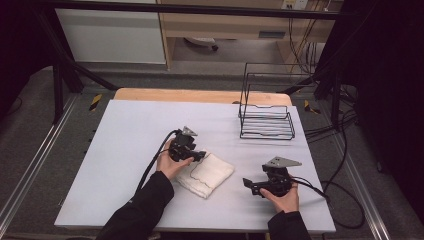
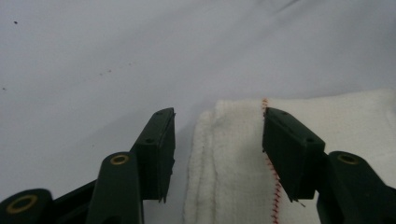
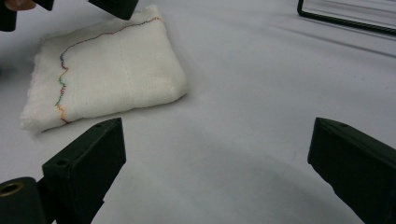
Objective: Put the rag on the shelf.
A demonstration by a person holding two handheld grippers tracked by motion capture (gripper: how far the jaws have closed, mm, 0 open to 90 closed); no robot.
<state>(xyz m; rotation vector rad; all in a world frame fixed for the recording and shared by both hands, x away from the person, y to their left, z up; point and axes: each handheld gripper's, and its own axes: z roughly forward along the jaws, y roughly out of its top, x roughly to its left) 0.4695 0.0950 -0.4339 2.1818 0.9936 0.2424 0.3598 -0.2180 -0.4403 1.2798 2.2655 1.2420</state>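
Observation:
A folded white towel with a coloured stitched line lies on the white table, near its front middle. My left gripper hovers at the towel's far left corner. In the left gripper view it is open, one jaw over bare table and the other over the towel along its red seam. My right gripper sits low to the right of the towel and points at it. It is wide open with only table between the jaws, and the towel lies a short way ahead.
A black wire rack stands at the table's back right; its base rail shows in the right gripper view. Cables trail off the right edge. A wooden board runs along the table's far side.

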